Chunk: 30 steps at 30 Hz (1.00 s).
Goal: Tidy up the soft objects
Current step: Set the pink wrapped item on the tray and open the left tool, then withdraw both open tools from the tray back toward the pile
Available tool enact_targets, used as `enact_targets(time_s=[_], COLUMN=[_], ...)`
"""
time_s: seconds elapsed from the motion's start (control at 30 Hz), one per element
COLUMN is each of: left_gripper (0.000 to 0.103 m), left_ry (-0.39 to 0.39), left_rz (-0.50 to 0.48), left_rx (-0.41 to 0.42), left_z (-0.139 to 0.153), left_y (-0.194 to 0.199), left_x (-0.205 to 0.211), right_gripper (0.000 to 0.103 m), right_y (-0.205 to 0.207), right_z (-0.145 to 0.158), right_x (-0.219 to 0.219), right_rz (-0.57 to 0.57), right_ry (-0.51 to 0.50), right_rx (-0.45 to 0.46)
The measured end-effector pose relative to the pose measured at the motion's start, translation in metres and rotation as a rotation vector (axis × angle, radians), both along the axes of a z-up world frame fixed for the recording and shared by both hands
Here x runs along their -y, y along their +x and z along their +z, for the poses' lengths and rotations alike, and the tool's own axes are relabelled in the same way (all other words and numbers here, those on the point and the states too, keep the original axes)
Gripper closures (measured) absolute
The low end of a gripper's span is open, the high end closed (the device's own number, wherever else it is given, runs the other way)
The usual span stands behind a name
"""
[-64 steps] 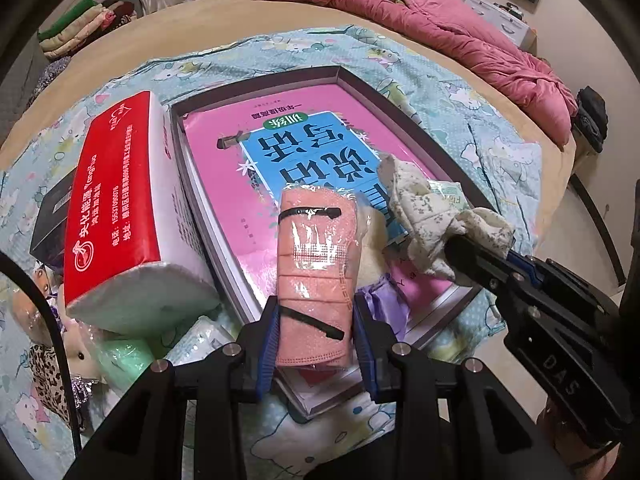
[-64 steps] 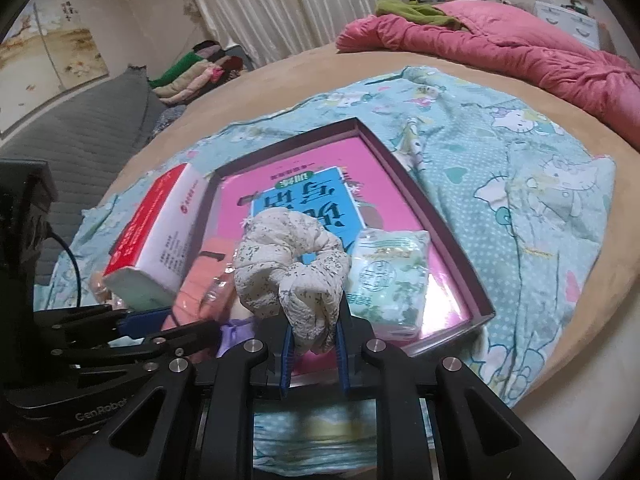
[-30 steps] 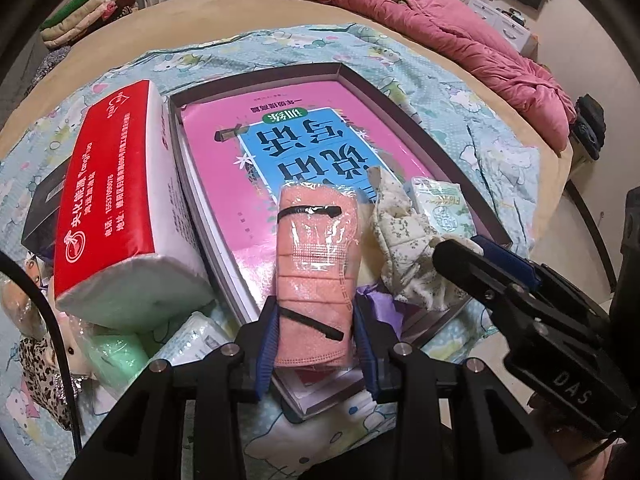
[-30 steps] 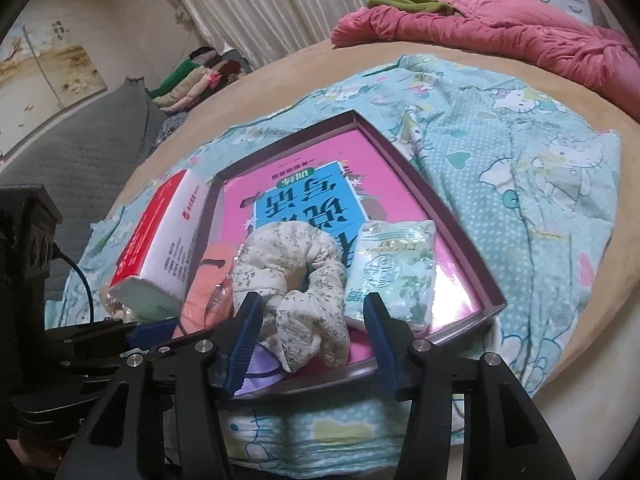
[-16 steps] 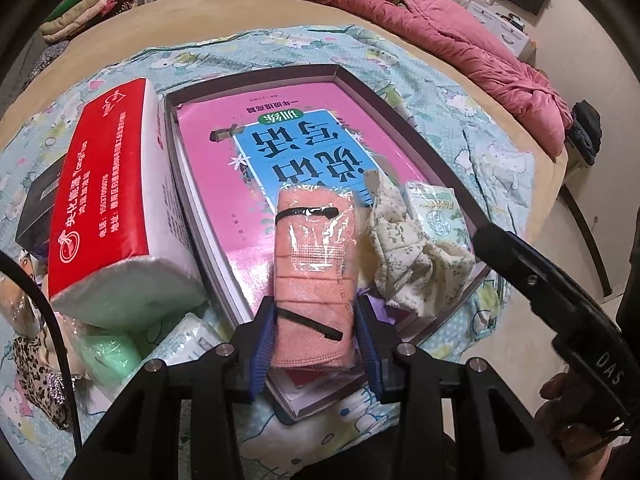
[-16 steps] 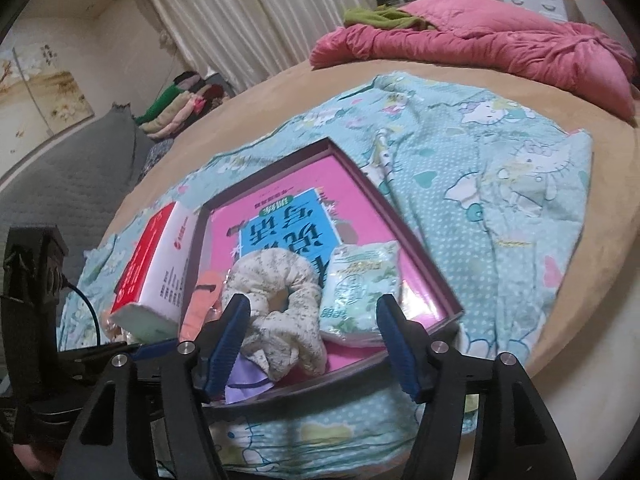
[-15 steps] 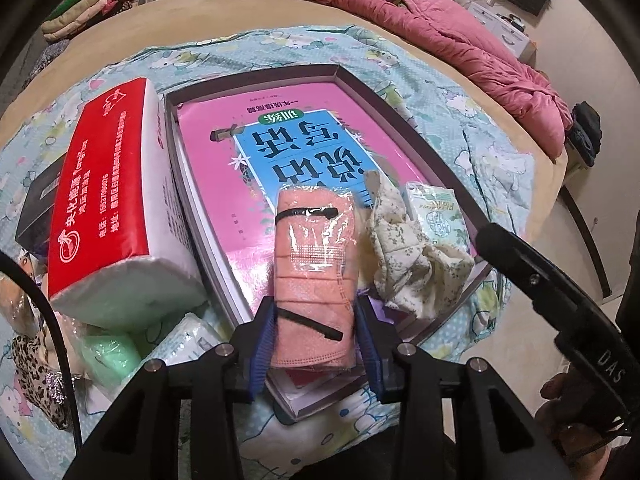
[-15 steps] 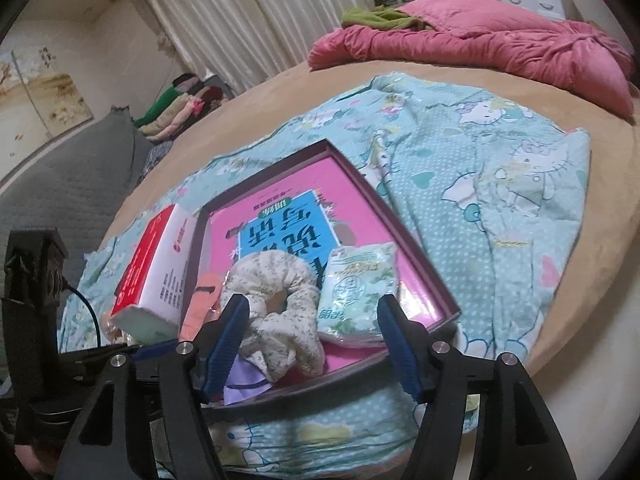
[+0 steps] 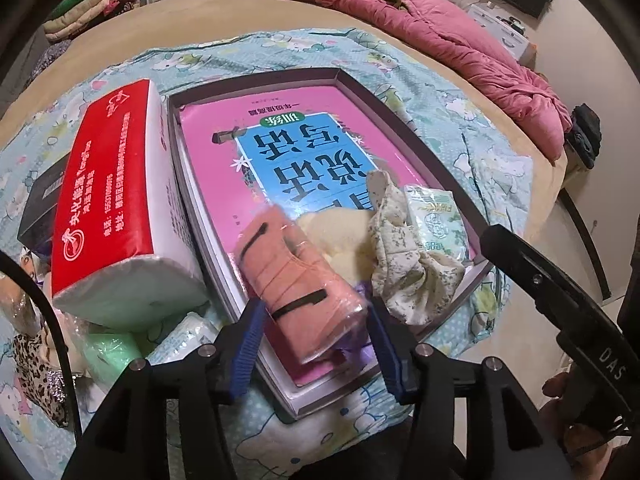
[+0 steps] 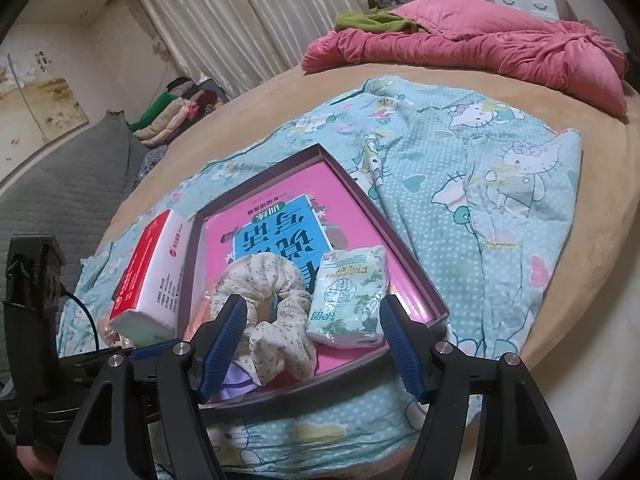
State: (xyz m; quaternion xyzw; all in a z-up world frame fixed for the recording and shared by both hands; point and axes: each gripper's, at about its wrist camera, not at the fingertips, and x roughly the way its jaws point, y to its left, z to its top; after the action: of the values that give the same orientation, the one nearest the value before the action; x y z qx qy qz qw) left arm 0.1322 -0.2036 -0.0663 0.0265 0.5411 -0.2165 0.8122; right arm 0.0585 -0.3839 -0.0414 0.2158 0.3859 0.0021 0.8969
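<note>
My left gripper (image 9: 312, 336) has its fingers spread, the plastic-wrapped salmon-pink towel roll (image 9: 298, 288) lying loose between them in the shallow purple-rimmed box (image 9: 376, 96) near the bed's front edge. My right gripper (image 10: 314, 344) is released too, above the floral cream scrunchie (image 10: 268, 308), so both look deposited, I judge.

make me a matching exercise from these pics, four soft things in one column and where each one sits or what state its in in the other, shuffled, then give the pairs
Things:
1. pink rolled towel
2. floral scrunchie
3. green tissue pack
4. red tissue brick

Places or states:
A. outside the tray, against its left wall
B. in the tray's near right corner
C. lying free in the tray, between the open right gripper fingers
D. wrapped in clear film, tilted between the left gripper fingers

Pairs: 1-D, 2-C, 3-B, 4-A
</note>
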Motion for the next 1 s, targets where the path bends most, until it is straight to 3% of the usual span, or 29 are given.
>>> enact_targets(time_s=[0.43, 0.5, 1.0], left_gripper=[0.039, 0.034, 0.022], left_ry=[0.009, 0.003, 0.005], left_rz=[0.012, 0.003, -0.003], left_rx=[0.049, 0.048, 0.145], left_z=[0.024, 0.028, 0.069], left_y=[-0.010, -0.013, -0.043], left_x=[-0.010, -0.011, -0.024], right_gripper=[0.029, 0.029, 0.024], right_y=[-0.007, -0.007, -0.020], right_z=[0.005, 0.008, 0.043], right_x=[-0.001, -0.004, -0.012], right_rz=[-0.051, -0.051, -0.135], right_ry=[-0.019, -0.026, -0.121], right_rx=[-0.034, -0.038, -0.040])
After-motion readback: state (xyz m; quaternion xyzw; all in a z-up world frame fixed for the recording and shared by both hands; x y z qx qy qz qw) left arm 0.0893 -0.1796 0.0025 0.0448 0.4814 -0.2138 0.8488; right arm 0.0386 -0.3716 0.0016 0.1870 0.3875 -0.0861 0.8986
